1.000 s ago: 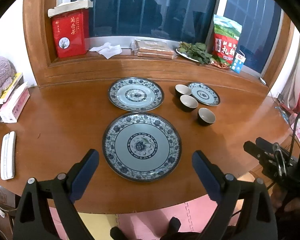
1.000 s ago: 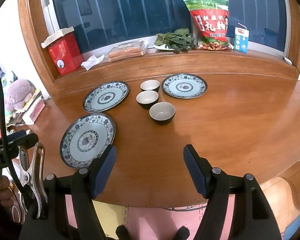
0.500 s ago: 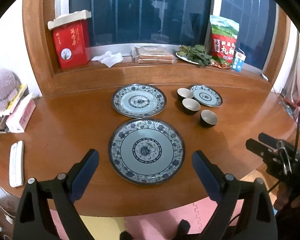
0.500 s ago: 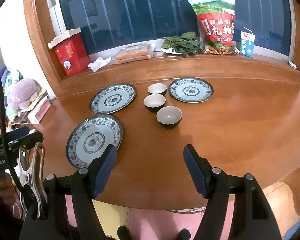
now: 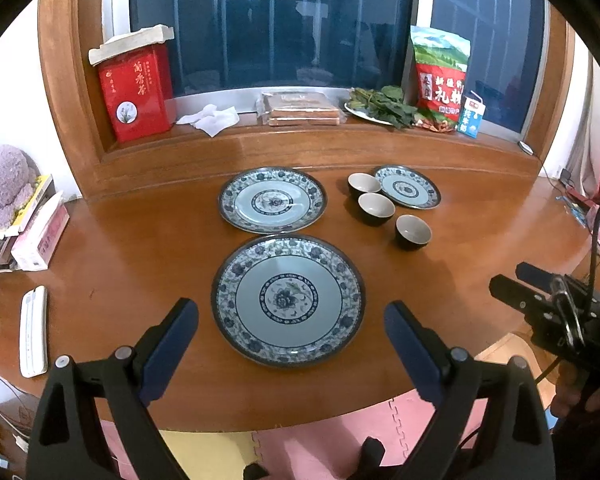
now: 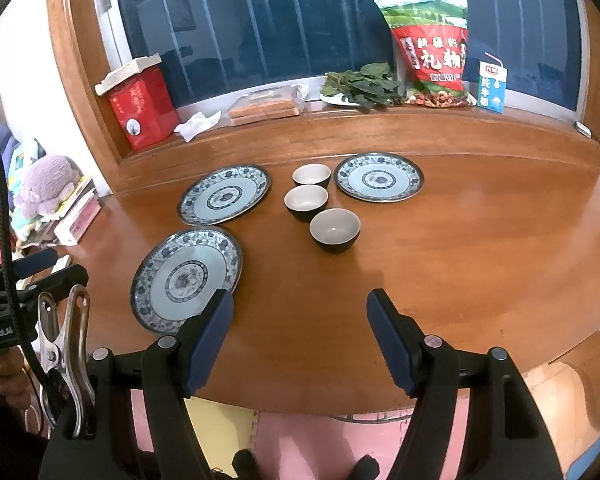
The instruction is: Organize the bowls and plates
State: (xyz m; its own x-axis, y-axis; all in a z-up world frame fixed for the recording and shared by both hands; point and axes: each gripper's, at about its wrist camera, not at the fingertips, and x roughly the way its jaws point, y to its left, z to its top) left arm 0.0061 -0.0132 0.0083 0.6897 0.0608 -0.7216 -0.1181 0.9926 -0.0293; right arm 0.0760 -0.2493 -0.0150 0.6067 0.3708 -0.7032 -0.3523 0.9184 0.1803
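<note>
Both the left gripper (image 5: pixel 291 330) and right gripper (image 6: pixel 300 326) hang wide apart, empty, at the table's (image 5: pixel 112 264) near edge. The nearest plate (image 5: pixel 288 299) lies flat, face up; round, so no long axis. It looks stiff, glazed, breakable: pinch its rim. Beyond sit two more plates (image 5: pixel 272 199) and three bowls (image 6: pixel 335 230), mouths up.

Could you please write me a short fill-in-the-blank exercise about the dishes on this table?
1. The table holds ___ patterned plates.
2. Beside the smallest plate stand ___ bowls.
3. Both the left gripper and the right gripper are ___.
4. The red box stands on the ___.

Answers: three; three; open; windowsill
</note>
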